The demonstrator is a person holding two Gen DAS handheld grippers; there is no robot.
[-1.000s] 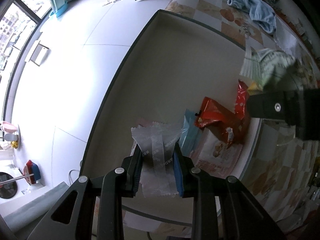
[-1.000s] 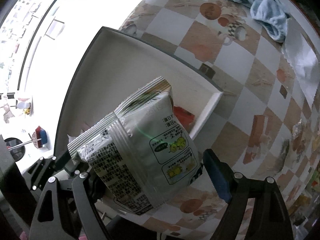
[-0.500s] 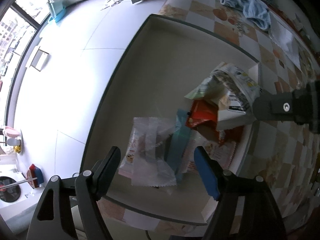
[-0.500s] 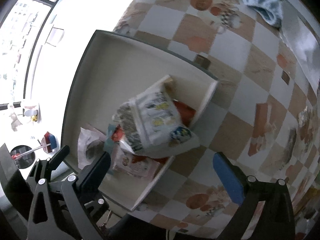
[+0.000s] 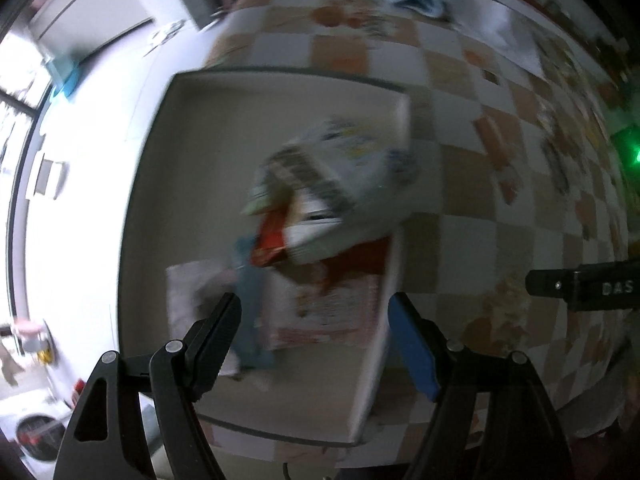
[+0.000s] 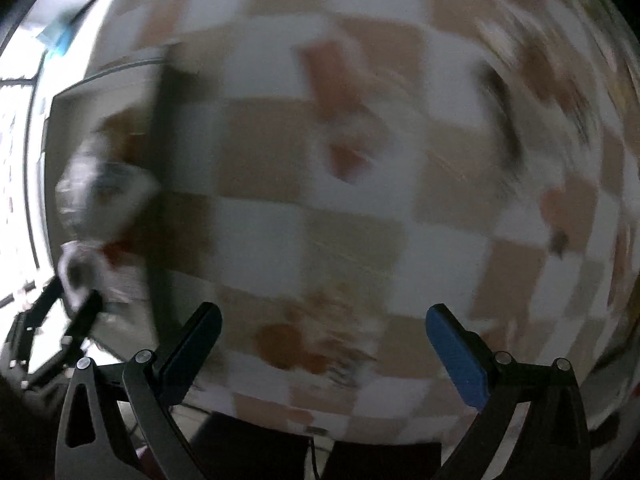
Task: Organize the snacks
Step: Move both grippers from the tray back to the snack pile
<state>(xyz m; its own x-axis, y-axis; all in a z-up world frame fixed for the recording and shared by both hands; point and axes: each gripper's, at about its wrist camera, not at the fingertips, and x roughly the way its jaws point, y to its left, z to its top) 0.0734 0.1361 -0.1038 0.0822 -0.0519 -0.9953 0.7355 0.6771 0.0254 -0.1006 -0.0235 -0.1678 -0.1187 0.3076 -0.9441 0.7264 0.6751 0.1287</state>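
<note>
Snack packets (image 5: 320, 216) are seen heaped inside the box (image 5: 280, 92) on the checked tabletop (image 5: 500, 184). Both jaws are spread, empty. The packets are judged light, crinkly and slippery, best pinched at a sealed edge.

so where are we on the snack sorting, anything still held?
Done: several packets lie piled in the shallow beige tray, with the white-and-green printed bag on top of the red packet and the clear wrapper beside them. In hand: nothing; left gripper and right gripper both have open, empty jaws. Left: no loose snacks show on the checkered tablecloth, though the view is blurred.
</note>
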